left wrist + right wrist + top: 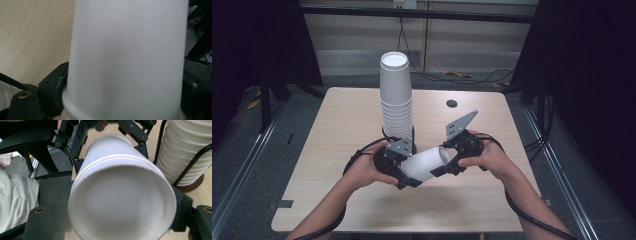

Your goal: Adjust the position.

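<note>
We hold one white cup [426, 163] on its side, just in front of the tall cup stack [396, 95]. Its long way runs from our left gripper [404, 176] to our right gripper [447, 162]. The left jaws squeeze one end. The right jaws squeeze the rim end. Both hands are equally near. The cup hangs above the table [337, 130].

white paper cup [428, 163] | lying on its side, off the bench, gripped at both ends, mouth to your right | just in front of the tall cup stack [395, 95], which stands upright
</note>
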### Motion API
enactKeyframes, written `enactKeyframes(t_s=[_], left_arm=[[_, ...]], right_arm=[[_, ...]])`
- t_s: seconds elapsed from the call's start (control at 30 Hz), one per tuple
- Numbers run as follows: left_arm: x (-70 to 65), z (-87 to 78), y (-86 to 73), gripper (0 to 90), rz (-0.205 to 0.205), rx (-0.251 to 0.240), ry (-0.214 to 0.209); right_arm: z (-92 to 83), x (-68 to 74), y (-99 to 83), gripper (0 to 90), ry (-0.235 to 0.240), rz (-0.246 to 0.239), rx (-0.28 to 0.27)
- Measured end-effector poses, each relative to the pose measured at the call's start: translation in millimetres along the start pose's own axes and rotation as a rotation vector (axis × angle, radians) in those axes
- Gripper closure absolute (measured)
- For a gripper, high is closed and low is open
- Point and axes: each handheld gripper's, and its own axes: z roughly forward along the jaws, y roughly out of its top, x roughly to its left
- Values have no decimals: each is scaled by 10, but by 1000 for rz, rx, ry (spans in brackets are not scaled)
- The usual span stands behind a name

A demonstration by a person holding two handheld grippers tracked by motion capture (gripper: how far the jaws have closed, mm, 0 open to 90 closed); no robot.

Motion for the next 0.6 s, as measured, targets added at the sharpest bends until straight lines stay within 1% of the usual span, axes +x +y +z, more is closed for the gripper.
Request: enactKeyframes(t_s=[0.07,0.1,0.17,0.27,0.3,0.4,0.43,0.47,0.5,0.57,0.6], left_arm=[[-14,-7,13,166,0,14,4],[-20,-5,15,170,-3,10,7],[-22,-10,27,175,0,28,-3],[-28,-5,35,139,-1,33,-6],[-27,3,38,126,-9,31,-16],[-14,5,40,105,-5,26,-15],[-11,8,41,100,4,14,-17],[-13,12,40,87,23,-1,-19],[-7,15,45,60,31,0,-16],[8,25,38,49,22,-7,-25],[9,28,35,39,17,-10,-19]], right_arm=[[5,4,-5,251,5,-8,1],[5,8,-7,252,9,-6,3],[9,9,-14,255,11,-5,2],[10,13,-21,251,18,-8,3],[10,12,-23,249,26,-7,-4],[4,5,-30,246,28,-9,-12],[0,2,-32,246,26,-12,-16],[-5,-3,-35,246,28,-10,-17],[-8,-5,-36,246,35,-10,-21],[-11,-6,-34,246,37,-10,-23],[-10,-7,-34,245,39,-10,-24]])
